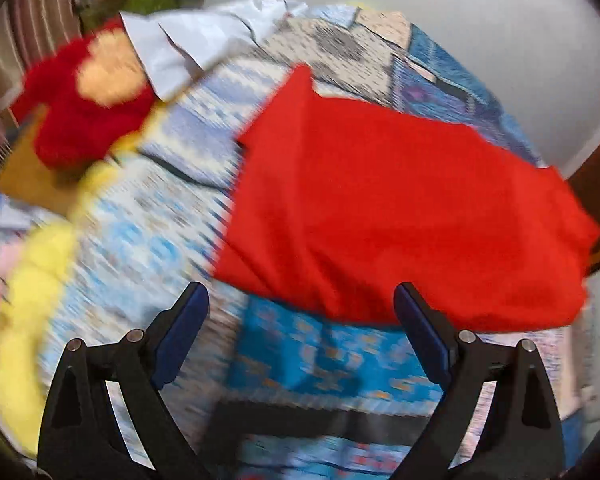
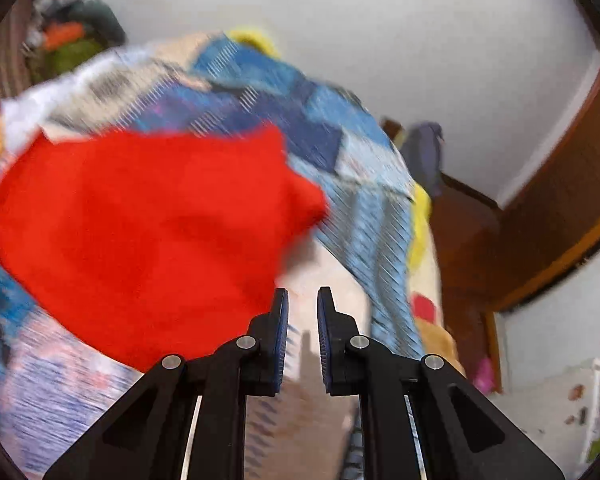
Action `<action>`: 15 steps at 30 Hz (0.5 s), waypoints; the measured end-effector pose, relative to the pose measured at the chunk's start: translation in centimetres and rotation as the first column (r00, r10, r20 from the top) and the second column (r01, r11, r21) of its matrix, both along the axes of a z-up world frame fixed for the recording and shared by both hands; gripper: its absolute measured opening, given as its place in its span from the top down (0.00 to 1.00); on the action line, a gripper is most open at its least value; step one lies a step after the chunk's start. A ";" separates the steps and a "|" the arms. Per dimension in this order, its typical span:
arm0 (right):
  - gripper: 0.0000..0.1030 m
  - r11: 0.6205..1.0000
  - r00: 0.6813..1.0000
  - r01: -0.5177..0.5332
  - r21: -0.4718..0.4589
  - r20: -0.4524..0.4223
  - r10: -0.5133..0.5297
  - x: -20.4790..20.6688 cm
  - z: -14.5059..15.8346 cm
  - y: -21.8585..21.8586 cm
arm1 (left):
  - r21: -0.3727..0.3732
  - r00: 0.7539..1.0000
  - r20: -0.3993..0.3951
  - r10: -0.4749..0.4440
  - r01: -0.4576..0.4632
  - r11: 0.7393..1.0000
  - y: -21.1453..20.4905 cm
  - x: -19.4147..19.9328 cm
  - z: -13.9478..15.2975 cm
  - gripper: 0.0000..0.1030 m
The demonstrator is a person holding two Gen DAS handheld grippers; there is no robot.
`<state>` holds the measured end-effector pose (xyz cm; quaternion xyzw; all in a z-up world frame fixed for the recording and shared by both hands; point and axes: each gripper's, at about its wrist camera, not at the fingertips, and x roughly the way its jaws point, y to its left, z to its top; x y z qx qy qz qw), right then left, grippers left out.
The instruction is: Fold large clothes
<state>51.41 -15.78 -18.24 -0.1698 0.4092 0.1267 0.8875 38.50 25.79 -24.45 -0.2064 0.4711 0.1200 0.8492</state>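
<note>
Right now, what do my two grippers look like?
Both alike: left gripper and right gripper have matte black angular linkage arms with triangular cut-outs, silver round pivot pins, and flat fingers faced with dark blue ribbed pads. No cables or markings show.

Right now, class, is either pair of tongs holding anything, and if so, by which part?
Nothing is held. The left tongs stand wide open, the right tongs nearly shut on nothing; the red garment lies free on the bed.
</note>
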 end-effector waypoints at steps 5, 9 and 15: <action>0.91 0.987 0.992 -0.094 0.132 -0.068 0.104 0.1 -0.1 3.8 | -0.242 0.999 -0.011 -0.030 0.027 0.970 -1.5 1.1 -3.5 0.08; 0.91 0.978 0.975 -0.088 0.190 -0.182 0.124 1.2 -3.8 6.3 | -0.332 0.999 -0.017 0.032 -0.036 0.943 -0.9 2.8 -6.2 0.08; 0.91 0.969 0.951 -0.034 0.245 -0.292 0.107 3.1 -9.1 5.9 | -0.395 0.993 0.071 0.097 -0.061 0.917 -0.6 6.1 -6.7 0.09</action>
